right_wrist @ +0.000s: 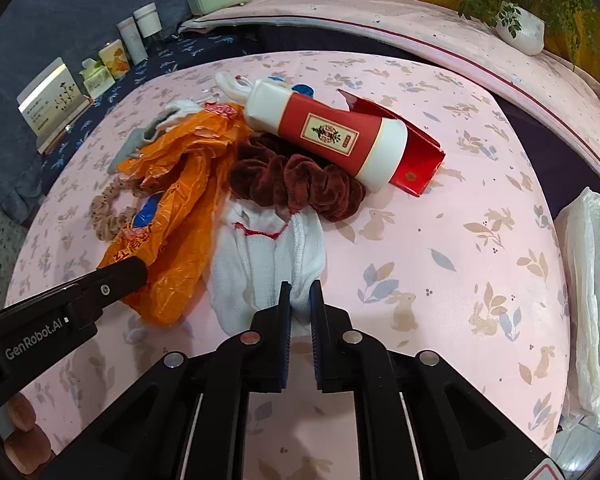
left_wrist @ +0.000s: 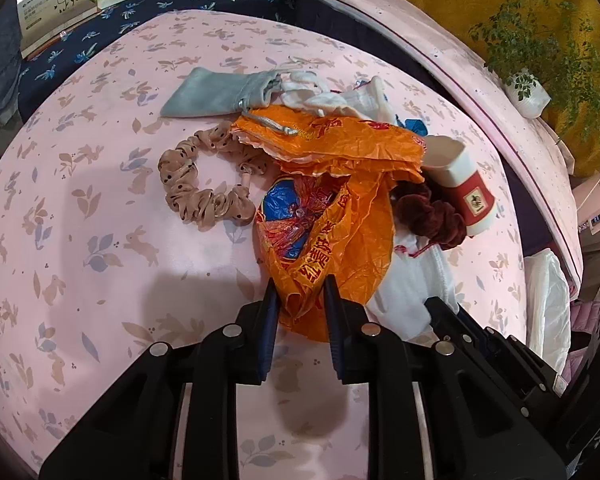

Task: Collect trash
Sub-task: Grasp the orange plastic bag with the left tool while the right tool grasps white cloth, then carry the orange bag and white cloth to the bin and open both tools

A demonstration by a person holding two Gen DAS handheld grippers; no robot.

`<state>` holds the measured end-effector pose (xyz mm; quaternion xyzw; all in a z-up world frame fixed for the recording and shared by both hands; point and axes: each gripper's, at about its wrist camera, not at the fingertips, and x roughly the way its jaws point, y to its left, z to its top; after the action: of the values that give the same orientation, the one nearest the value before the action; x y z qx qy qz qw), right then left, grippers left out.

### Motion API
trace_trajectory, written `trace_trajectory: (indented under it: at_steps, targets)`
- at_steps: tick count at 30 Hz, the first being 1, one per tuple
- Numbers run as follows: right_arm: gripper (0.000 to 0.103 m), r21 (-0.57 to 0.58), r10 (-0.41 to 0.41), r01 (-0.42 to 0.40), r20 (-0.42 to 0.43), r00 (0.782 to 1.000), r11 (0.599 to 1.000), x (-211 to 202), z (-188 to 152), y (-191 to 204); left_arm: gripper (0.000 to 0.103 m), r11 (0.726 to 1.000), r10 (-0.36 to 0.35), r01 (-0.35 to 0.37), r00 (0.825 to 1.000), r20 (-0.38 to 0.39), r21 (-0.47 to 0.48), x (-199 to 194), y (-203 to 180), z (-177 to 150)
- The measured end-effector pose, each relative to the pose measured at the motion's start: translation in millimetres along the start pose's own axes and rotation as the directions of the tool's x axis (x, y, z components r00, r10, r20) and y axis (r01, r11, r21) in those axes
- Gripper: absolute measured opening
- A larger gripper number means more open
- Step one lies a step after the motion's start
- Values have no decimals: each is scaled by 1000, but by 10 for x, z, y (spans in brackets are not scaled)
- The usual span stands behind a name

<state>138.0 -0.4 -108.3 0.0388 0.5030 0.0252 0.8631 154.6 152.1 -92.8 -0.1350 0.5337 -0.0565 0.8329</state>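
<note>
An orange plastic bag [left_wrist: 340,200] lies crumpled on the pink bed sheet [left_wrist: 100,240]; my left gripper [left_wrist: 300,292] is shut on its near edge. The bag also shows in the right wrist view [right_wrist: 180,208]. My right gripper [right_wrist: 300,292] is shut on the near edge of a white glove [right_wrist: 260,264]. A red and white paper cup [right_wrist: 332,136] lies on its side beside a torn red box [right_wrist: 416,160]. A dark red scrunchie [right_wrist: 300,184] lies against the cup.
A beige dotted scrunchie [left_wrist: 196,192] and a grey pouch [left_wrist: 216,92] lie left of the bag. A white plastic bag [right_wrist: 588,300] hangs at the bed's right edge. Boxes and bottles [right_wrist: 100,72] stand at the far left. A potted plant [right_wrist: 520,28] stands far right.
</note>
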Motion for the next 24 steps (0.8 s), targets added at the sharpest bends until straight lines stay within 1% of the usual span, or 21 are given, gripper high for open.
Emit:
trace_trajectory:
  at_steps: [3,7,14,21,24]
  targets:
    - [7,6,20,-20,20,1000,1000,-135,-4,-12,21,1000,-8,8,1000,18,2,-108,-31,-10]
    - [7,13,40,-41,68,997,999,-381,12,-46,20,1000,-22,21,998,51,13,-309,-96,-23]
    - [7,24,67,-72,172,983,997,-882,71,-139,19,998,-56,53,992,113,33,-675,-243,-44]
    - [7,55,55,-72,270,961,996,-1312,121,-332,19,995,-92,83,985,148,62,-946,-385,-87]
    - [7,73,38,-61,285,958,995,-1394,115,-434,19,993,-94,84,987,132,81,-928,-442,-115]
